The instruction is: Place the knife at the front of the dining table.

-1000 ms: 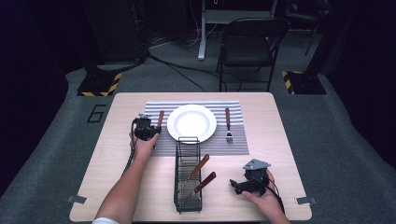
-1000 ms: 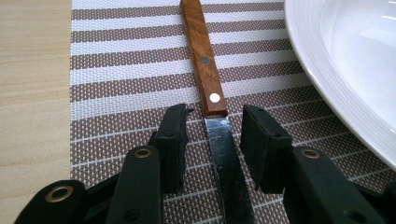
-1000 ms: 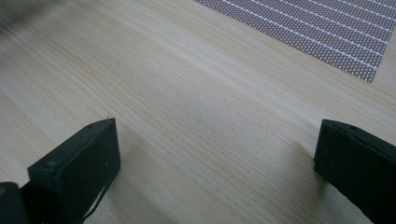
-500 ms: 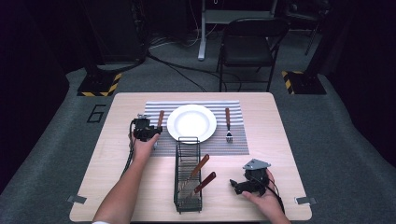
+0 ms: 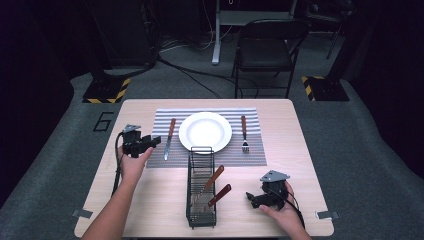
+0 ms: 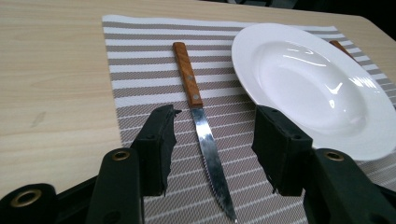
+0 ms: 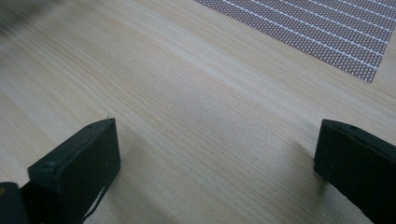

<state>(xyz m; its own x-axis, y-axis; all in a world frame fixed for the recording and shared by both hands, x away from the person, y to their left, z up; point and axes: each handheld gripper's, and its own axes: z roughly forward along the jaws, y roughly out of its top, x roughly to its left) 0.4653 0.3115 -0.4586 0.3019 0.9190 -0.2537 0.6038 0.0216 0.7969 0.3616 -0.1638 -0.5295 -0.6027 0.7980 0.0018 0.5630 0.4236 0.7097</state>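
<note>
Your work surface is a light wood-grain table [image 5: 150,205] standing on grey carpet in a dark room. A black-and-yellow hazard-striped base sits at the upper left of the high view, and a black folding chair [image 5: 267,47] stands beyond the far table edge.

At the left of the high view, your left gripper [image 5: 156,140] hangs just beside the left edge of the grey-and-white striped placemat [image 5: 255,152]. Its jaws have just been opening and now stand about half apart, gripping nothing. In the left gripper view, the wooden-handled serrated knife [image 6: 201,116] lies flat on the placemat below and between the jaws, untouched, just left of the round white plate [image 5: 205,132].

At centre, a black wire cutlery rack [image 5: 200,192] holds two wooden-handled utensils. A wooden-handled fork [image 5: 244,134] lies right of the plate.

At the lower right, your right gripper [image 5: 248,196] rests near the front table edge, jaws wide apart over bare wood and empty.

Bare table lies open on both sides of the rack.
</note>
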